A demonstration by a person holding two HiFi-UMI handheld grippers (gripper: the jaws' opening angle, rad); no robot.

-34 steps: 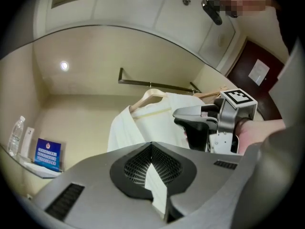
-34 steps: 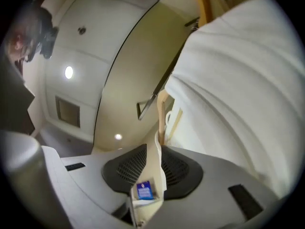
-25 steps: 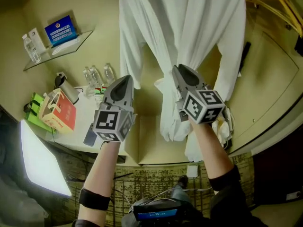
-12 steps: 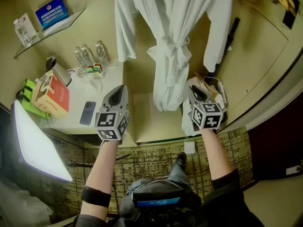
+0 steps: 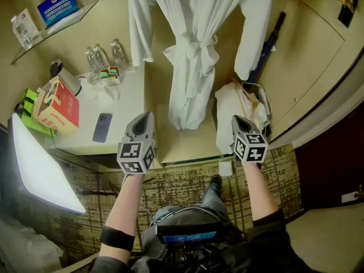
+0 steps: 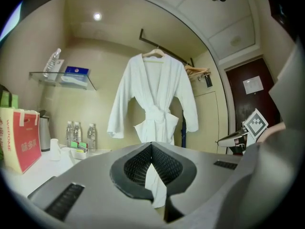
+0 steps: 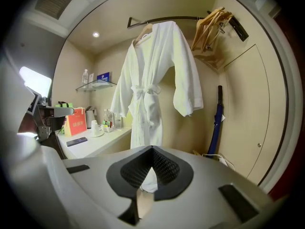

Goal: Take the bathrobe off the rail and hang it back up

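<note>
The white bathrobe (image 5: 196, 44) hangs by a wooden hanger (image 6: 153, 53) on the dark rail (image 7: 162, 19), its belt tied at the waist. Both grippers are held low in front of me, well short of the robe and touching nothing. My left gripper (image 5: 144, 117) is shut, its ribbed pads (image 6: 143, 163) meeting with nothing between them. My right gripper (image 5: 237, 120) is also shut and empty; its jaws have just been closing, and its pads (image 7: 162, 168) now touch. In both gripper views the robe (image 7: 147, 89) shows whole and straight ahead.
A white desk (image 5: 122, 124) on the left carries water bottles (image 5: 102, 56), a red paper bag (image 5: 57, 104), a kettle and a phone (image 5: 102, 127). A blue umbrella (image 5: 267, 44) leans at the right wall above a white bag (image 5: 233, 112). Spare wooden hangers (image 7: 209, 25) hang at the rail's right end.
Both grippers have dropped down and drawn back from the robe's belt toward me. The robe still hangs on the rail as before.
</note>
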